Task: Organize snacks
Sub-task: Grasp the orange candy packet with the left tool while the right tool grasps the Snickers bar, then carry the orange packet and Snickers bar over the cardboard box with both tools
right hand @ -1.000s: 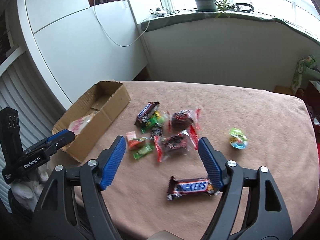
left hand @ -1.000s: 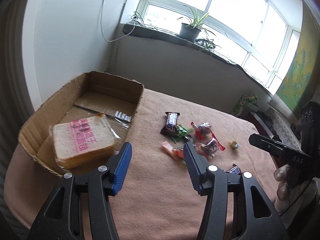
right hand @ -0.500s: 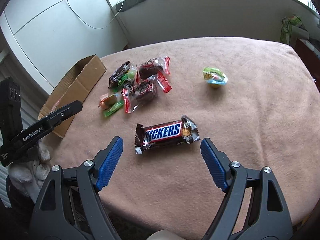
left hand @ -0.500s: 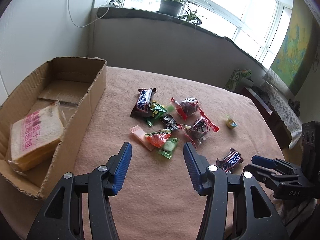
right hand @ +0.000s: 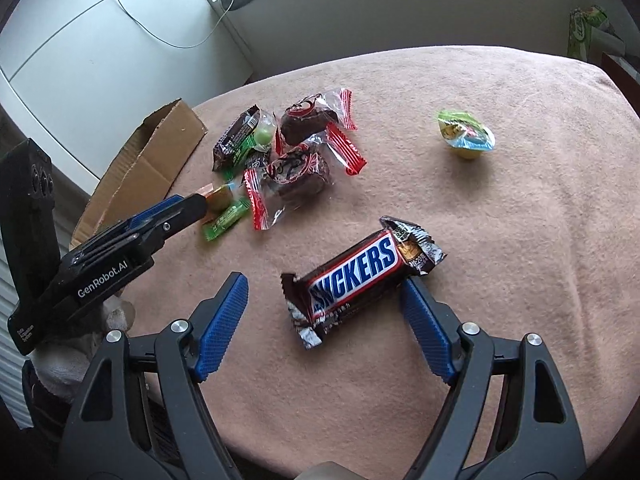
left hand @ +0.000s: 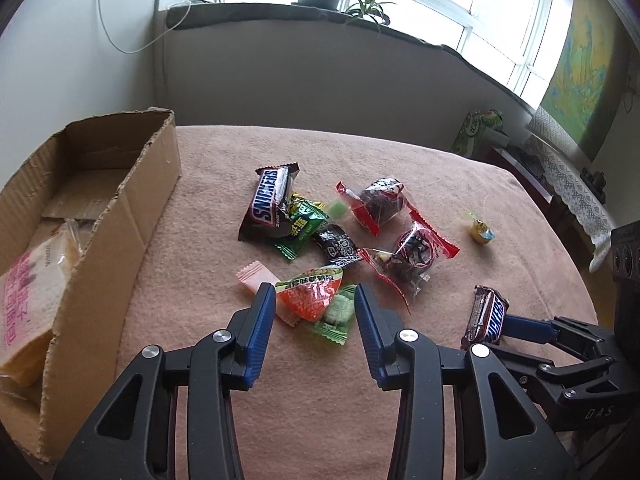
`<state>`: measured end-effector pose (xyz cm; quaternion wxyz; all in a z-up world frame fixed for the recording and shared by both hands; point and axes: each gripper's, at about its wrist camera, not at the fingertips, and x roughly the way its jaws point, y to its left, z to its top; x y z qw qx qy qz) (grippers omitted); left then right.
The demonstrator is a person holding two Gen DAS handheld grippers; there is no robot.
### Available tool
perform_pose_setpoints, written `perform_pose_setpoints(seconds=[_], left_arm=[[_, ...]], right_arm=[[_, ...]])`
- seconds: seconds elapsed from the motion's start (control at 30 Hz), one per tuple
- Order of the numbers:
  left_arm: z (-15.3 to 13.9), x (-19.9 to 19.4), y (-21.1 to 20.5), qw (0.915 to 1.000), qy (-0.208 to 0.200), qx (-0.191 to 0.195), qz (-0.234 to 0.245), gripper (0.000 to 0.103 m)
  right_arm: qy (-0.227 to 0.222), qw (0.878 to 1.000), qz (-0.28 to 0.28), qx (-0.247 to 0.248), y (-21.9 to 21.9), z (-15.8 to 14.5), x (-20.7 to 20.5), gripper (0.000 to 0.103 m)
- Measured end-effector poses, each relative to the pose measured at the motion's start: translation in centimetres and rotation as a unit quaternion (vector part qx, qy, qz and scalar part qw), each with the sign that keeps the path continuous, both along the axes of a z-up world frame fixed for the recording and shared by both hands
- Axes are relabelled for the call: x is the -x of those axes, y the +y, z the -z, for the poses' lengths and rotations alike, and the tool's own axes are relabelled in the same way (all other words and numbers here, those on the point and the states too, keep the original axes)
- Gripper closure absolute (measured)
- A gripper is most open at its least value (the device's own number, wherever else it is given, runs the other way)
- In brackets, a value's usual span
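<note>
Closing in: left hand-held gripper (left hand: pixel 315 300), jaws narrowing around the orange packet (left hand: pixel 310 294), not yet pinching it.
Right hand-held gripper (right hand: pixel 324 296): wide, straddling the Snickers bar (right hand: pixel 352 270) for a lengthwise grasp.
Pile (left hand: pixel 380 220): loose on the surface (right hand: pixel 520 220), awaiting sorting.
Cardboard box (left hand: pixel 132 216): likely destination, already holding bread (left hand: pixel 32 292).

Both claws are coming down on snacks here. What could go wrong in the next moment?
The left claw is closing over overlapping wrappers, the orange packet and the green candy, so it may pinch both or drag the pink one. The right claw straddles the Snickers bar, which lies slanted, with one pad by its crinkled end; closing there could twist the bar or catch only foil.
</note>
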<state>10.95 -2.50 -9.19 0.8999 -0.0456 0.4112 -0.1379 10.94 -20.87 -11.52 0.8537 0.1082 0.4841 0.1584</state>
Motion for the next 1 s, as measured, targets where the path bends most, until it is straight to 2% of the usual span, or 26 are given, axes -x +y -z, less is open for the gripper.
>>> perform_pose_setpoints(seconds=[0.2, 0.33, 0.4, 0.47, 0.57, 0.77, 0.9, 1.0], left_arm=[[0.6, -1.2, -0.3, 1.0000, 0.008, -0.003, 0.001, 0.065], [1.3, -1.5, -0.2, 0.9999, 0.013, -0.009, -0.002, 0.072], [1.3, -1.6, -0.2, 0.9999, 0.012, -0.006, -0.003, 0.072], [1.3, -1.5, -0.3, 0.9999, 0.011, -0.010, -0.001, 0.073], [1.3, -1.3, -0.5, 0.9998, 0.002, -0.018, -0.001, 0.077], [0.6, -1.0, -0.1, 0.9999, -0.007, -0.003, -0.008, 0.084], [0.6, -1.0, 0.6, 0.9998, -0.005, 0.004, -0.018, 0.085], [0.9, -1.2, 0.9, 0.9997, -0.006, -0.005, -0.022, 0.085]], right_arm=[[-0.013, 0.999, -0.012, 0.042, 1.4, 0.1, -1.2, 0.032], [-0.032, 0.996, -0.029, 0.084, 2.2, 0.2, -0.9, 0.038], [-0.040, 0.994, -0.028, 0.097, 2.2, 0.2, -0.7, 0.046], [-0.044, 0.993, -0.026, 0.105, 1.8, 0.2, -0.5, 0.059], [-0.045, 0.993, -0.027, 0.102, 1.2, 0.2, -0.5, 0.071], [-0.040, 0.996, -0.020, 0.074, 0.1, 0.1, -0.3, 0.073], [-0.038, 0.997, -0.015, 0.066, -0.1, 0.1, -0.2, 0.073], [-0.039, 0.997, -0.017, 0.069, -0.3, 0.0, 0.0, 0.073]])
